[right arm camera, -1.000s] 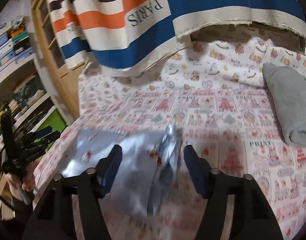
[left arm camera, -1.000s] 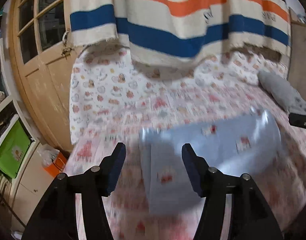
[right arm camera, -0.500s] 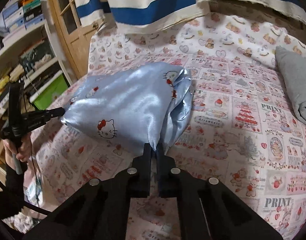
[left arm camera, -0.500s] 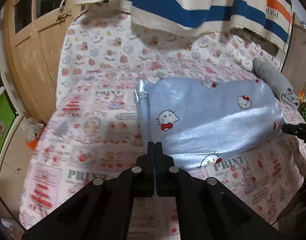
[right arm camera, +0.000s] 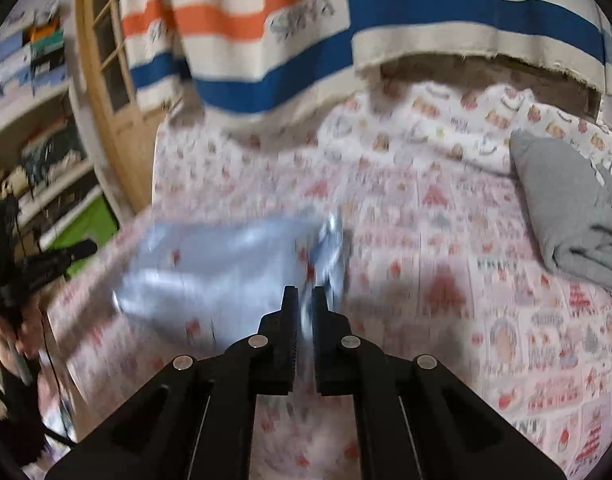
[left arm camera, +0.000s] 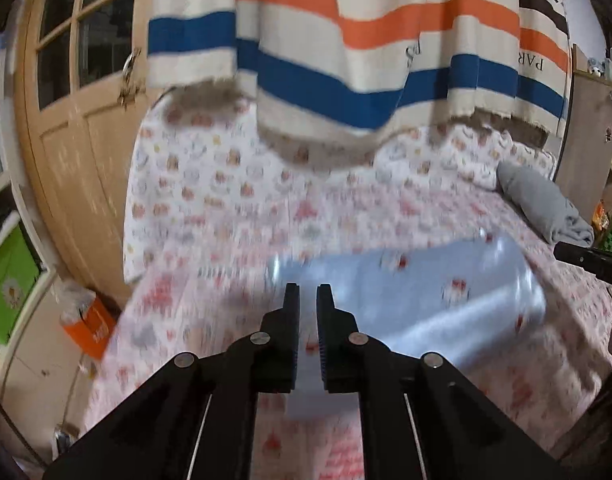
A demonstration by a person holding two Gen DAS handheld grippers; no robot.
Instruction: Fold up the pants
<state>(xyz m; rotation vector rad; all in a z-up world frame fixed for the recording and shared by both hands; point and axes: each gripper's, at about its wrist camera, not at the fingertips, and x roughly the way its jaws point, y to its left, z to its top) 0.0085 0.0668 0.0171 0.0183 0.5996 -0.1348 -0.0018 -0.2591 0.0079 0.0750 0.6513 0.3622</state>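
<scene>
Pants (left arm camera: 425,300): pale blue, satiny, cartoon-printed, lying half folded on bed (left arm camera: 226,220), near front edge. Heavily blurred in both views.

Right claw (right arm camera: 304,300): pressed together on a bunched fold at one end of pants, shiny cloth visible in the slit.

Left claw (left arm camera: 307,300): nearly closed at the other end, jaws just eased apart a little. Pale cloth apparently in the narrow gap, so likely a light pinch. Not certain through the blur.

Risks, as judged from here:
- Slip at left claw. Cause: slick fabric plus a loosened pinch. Result: one corner dropped mid-fold, crooked crease.
- Too few layers caught on the right. Cause: bunched, doubled edge there. Result: lower layer left behind, fold opening up.
- Uneven carry. Cause: one side ahead of the other. Result: twisted cloth, edges not meeting.
- Slide off front of bed. Cause: closeness to the edge, slippery surface.
- Little danger from grey folded garment (right arm camera: 565,208), well apart at far right, or from striped blanket (left arm camera: 365,60) hanging behind.
</scene>
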